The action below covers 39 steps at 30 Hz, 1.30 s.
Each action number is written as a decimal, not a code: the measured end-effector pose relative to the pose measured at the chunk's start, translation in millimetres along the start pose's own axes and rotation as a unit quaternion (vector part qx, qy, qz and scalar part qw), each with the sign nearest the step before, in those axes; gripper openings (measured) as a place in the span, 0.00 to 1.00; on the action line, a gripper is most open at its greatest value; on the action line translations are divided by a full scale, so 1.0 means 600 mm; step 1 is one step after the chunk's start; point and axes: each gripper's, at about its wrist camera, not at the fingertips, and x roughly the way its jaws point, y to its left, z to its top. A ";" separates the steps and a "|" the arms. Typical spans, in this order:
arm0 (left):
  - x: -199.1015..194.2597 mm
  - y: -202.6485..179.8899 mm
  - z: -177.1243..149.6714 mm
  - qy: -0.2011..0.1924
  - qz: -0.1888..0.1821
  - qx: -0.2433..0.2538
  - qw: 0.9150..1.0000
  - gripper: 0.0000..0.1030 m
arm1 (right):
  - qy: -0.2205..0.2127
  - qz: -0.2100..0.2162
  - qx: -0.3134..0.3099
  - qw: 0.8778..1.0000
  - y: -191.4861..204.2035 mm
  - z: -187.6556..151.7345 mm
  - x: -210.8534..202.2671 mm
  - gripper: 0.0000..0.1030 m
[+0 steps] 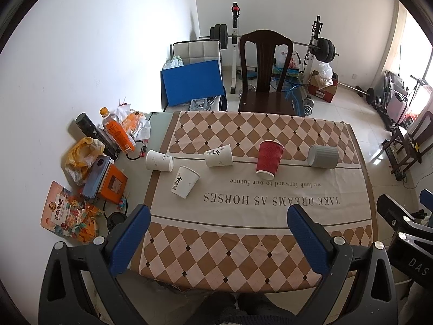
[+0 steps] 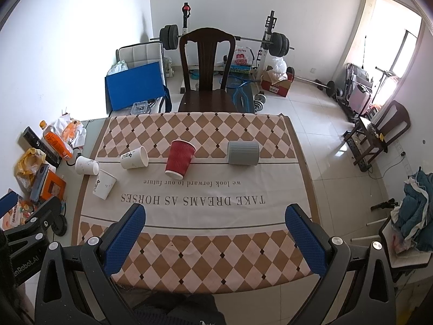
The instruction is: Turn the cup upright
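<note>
The red cup is the landmark here: a ribbed paper cup lying on its side on the tablecloth, tilted, its white-rimmed mouth pointing toward the near edge and a little to the left. To its right, well apart, lies the grey cup, a squat ribbed cylinder also on its side. To the red cup's left lie three white paper cups with dark printed marks: the nearest white cup with its mouth turned toward the red cup, then a second white cup and a third white cup farther left, near the cloth's border. Every one is tipped over, and the task does not say which comes first.

Both grippers hang above the near edge of the table, well short of the red cup. The left gripper has its blue pads spread wide with nothing between them; the right gripper is likewise spread and empty.

The step in hand appears to be the approach. Done well, the pads would close across the cup's body near the middle, lightly, since thin paper walls likely buckle under a hard squeeze. The rotation should bring the base down flat on the cloth before release, as the narrow base probably tips easily.
</note>
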 end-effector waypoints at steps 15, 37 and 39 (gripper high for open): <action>-0.001 -0.001 0.000 0.001 -0.001 -0.001 1.000 1.00 | 0.000 0.000 -0.001 1.000 -0.001 -0.002 0.001 1.00; 0.209 0.149 0.000 0.073 0.065 -0.021 0.995 1.00 | 0.082 -0.017 -0.006 0.996 0.173 -0.013 0.240 1.00; 0.241 0.172 -0.001 0.083 0.080 -0.026 0.993 1.00 | 0.096 -0.019 -0.012 0.995 0.199 -0.016 0.284 1.00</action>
